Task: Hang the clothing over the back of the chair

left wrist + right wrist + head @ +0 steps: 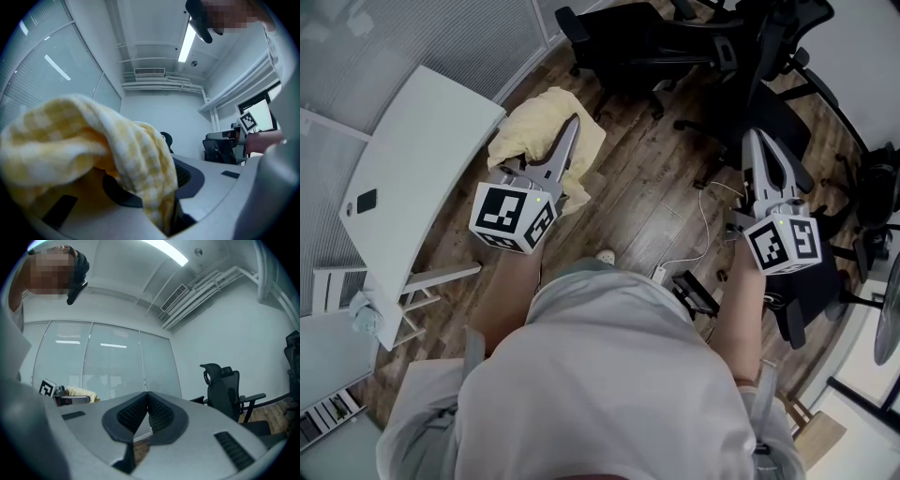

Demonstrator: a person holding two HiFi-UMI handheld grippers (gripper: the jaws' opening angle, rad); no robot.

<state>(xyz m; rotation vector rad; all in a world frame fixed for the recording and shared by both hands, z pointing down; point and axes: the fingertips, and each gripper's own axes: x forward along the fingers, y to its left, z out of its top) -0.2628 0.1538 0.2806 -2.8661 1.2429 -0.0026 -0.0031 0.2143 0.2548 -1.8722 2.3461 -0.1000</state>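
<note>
Clothing [530, 131] of yellow check, pinched in left tongs [573, 122], hangs left of a black chair [769, 105]; right tongs [756, 139], pressed together, just beside it.

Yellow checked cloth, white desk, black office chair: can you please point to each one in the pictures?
yellow checked cloth [523, 122]: head view, on its bunched middle part.
white desk [417, 155]: head view, on the bare top.
black office chair [228, 391]: right gripper view, on the backrest.
</note>
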